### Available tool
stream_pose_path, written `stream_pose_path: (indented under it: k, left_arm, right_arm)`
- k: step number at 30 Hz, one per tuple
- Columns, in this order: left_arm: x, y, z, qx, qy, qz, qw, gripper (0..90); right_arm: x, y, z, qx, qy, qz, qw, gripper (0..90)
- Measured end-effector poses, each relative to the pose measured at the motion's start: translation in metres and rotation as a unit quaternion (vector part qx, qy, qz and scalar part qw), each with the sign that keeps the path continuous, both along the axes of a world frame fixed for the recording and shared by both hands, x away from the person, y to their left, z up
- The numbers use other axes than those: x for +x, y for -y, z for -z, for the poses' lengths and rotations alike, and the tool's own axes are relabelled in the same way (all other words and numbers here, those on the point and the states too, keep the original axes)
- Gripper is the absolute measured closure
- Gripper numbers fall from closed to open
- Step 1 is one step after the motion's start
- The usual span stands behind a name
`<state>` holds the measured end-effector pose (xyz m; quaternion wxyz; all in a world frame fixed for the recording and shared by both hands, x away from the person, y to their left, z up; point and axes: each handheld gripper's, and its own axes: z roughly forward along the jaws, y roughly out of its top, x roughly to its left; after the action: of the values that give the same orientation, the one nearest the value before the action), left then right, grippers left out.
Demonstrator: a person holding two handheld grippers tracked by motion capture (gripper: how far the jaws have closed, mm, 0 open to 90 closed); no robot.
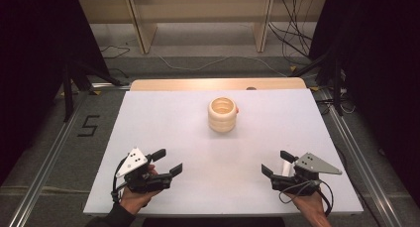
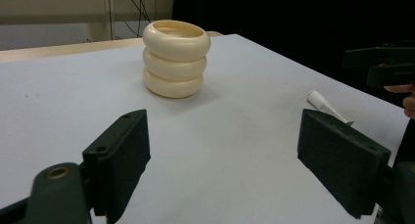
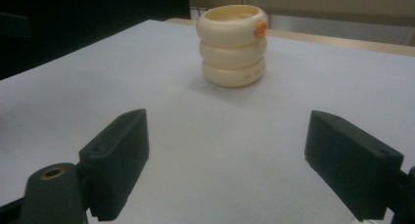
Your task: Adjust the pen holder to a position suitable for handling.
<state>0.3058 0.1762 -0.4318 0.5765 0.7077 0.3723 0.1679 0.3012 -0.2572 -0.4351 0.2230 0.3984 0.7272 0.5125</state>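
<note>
Both grippers are resting low over the near edge of the white table (image 1: 163, 113), each one held in a hand that is coming in from the bottom of the high view. On the near left, the left gripper (image 1: 171, 161) is pointing forward and a little toward the middle. Its two black jaws are standing wide apart with nothing between them, and in the left gripper view only bare table surface is showing in the gap. On the near right, the right gripper (image 1: 276, 162) is pointing forward and inward in the same manner. Its jaws are also standing wide, and nothing is held between them; the right gripper view is showing bare table between the two pads.

Just beside the right gripper, a small white cone-shaped piece (image 2: 324, 103) is lying on its side on the table. In the high view it is showing close to the jaws of this gripper; if it is touching them, I cannot tell.

Farther away, well apart from both grippers, the cream ringed cup (image 1: 223, 115) is standing upright on the table, a little beyond the middle and toward the far edge. It is looking like three thick rings stacked on each other, with the top open. A small orange mark (image 3: 260, 28) is sitting on its upper ring, on the side toward the right.
</note>
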Motion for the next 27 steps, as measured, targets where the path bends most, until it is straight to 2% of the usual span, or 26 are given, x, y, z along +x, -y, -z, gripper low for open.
stream_pose_path:
  k: [15,22,23,27]
  left_arm:
    - [0.0,0.0,0.0,-0.001,-0.001,-0.001,1.0,18.9]
    - [0.001,-0.001,0.0,-0.002,-0.002,-0.003,1.0,18.9]
    - [0.001,-0.001,0.0,-0.002,-0.002,-0.003,1.0,19.0]
    - [0.001,-0.001,0.0,-0.003,-0.002,-0.004,1.0,19.0]
  right_arm:
    - [0.002,0.0,-0.003,-0.001,-0.001,-0.004,1.0,17.7]
    - [0.006,-0.002,-0.016,-0.019,0.006,-0.029,0.9994,17.8]
    - [0.009,-0.003,-0.02,-0.029,0.004,-0.041,0.9987,17.8]
    - [0.013,-0.005,-0.027,-0.037,-0.004,-0.055,0.9978,17.8]
